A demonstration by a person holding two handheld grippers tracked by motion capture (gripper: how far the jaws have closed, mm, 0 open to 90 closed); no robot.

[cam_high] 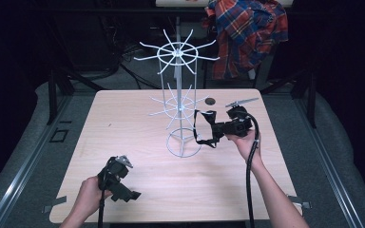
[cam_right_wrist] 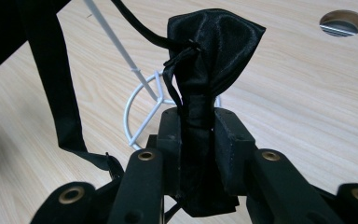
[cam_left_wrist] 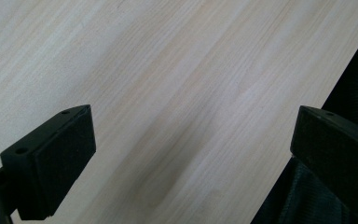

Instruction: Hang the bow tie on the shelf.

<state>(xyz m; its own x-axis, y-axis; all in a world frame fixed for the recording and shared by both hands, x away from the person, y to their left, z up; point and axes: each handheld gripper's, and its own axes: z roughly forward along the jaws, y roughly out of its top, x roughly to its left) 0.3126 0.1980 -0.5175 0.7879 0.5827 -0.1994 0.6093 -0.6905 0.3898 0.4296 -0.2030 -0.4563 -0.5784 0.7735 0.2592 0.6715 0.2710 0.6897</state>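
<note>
We clamped our right gripper on the black bow tie beside the white wire rack, our left gripper's jaws apart over the table.

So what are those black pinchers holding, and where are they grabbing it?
The right gripper pinches a black bow tie at its narrow middle; its strap dangles. The left gripper is open, holding nothing.

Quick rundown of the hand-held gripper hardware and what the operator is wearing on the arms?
Both units are matte black. The left hand-held gripper has blocky rectangular pads with small screw holes and a grey three-cornered plate on top. The right hand-held gripper shows brass-coloured pivot rivets on black link arms, plus its own grey plate. A black cable trails from each toward the person. No sleeves visible; forearms are bare.
</note>
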